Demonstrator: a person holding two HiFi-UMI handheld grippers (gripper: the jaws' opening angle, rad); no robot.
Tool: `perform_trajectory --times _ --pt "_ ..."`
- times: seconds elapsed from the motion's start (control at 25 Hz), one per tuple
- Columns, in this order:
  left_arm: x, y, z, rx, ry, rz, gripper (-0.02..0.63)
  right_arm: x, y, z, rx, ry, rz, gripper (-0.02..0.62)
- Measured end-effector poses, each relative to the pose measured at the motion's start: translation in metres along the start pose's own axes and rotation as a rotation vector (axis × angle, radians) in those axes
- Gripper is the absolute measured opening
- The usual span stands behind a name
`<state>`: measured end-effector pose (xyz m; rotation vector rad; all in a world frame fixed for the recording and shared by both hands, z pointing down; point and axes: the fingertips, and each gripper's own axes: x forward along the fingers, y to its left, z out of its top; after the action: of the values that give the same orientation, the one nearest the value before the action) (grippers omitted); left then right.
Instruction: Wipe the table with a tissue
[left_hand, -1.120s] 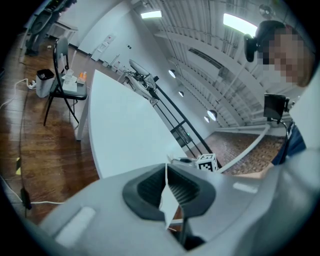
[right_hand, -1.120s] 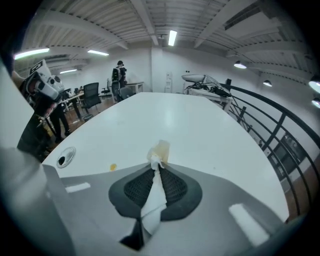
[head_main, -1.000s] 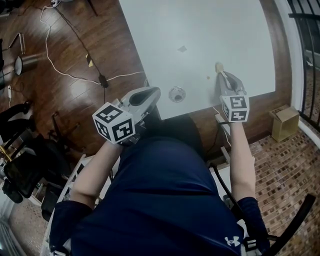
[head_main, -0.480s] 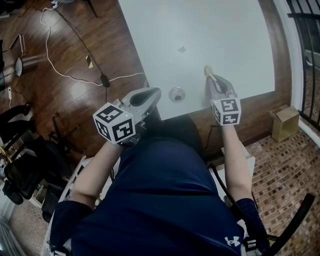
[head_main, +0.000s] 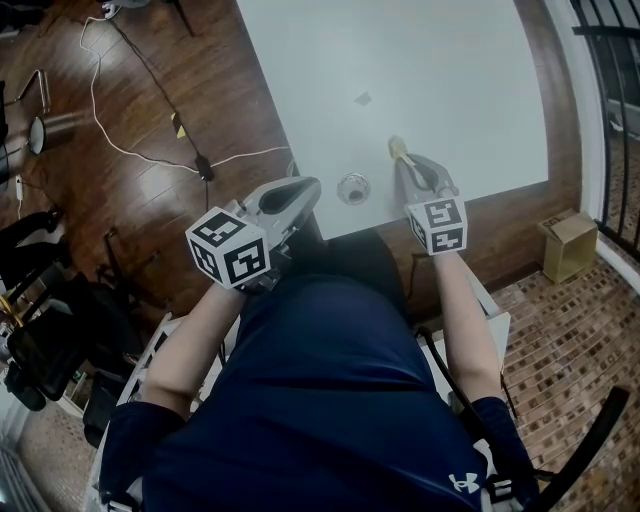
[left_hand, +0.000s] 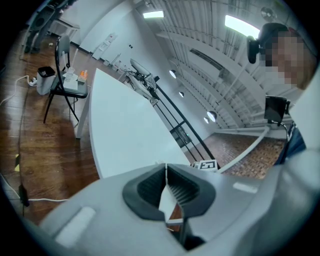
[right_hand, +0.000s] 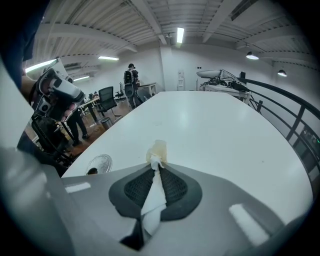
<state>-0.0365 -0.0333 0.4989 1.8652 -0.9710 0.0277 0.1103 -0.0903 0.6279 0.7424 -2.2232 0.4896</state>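
The white table fills the top of the head view. My right gripper rests on it near the front edge, shut on a white tissue. The tissue's yellow-stained tip sticks out past the fingertips and touches the tabletop. In the right gripper view the stained wad sits just ahead of that gripper. My left gripper hangs at the table's front left corner, off the surface. Its jaws are shut with nothing held.
A small round shiny lid-like object lies on the table between the grippers, also seen in the right gripper view. A faint mark is farther back. Cables run over the wooden floor at left; a cardboard box and a railing stand at right.
My right gripper has slid left along the front of the table with the tissue. A small yellowish spot seen beside it one second ago no longer shows. The left gripper stayed still.
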Motion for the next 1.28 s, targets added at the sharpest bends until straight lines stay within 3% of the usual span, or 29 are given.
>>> perform_trajectory --times 0.68,0.96,1.08,1.28 --pt "-0.001 0.003 -0.002 -0.010 0.006 -0.008 0.011 0.014 0.059 0.011 -0.039 0.038 0.097 0.015" --pt "-0.001 0.005 -0.002 -0.013 0.008 -0.009 0.009 0.017 0.062 0.011 -0.047 0.045 0.109 0.015" --pt "-0.001 0.004 0.000 -0.009 0.006 -0.010 0.011 0.013 0.059 0.015 -0.002 0.019 0.110 0.015" --pt "-0.004 0.003 0.009 0.014 -0.003 -0.013 0.011 -0.016 0.044 0.040 0.134 -0.110 0.076 0.015"
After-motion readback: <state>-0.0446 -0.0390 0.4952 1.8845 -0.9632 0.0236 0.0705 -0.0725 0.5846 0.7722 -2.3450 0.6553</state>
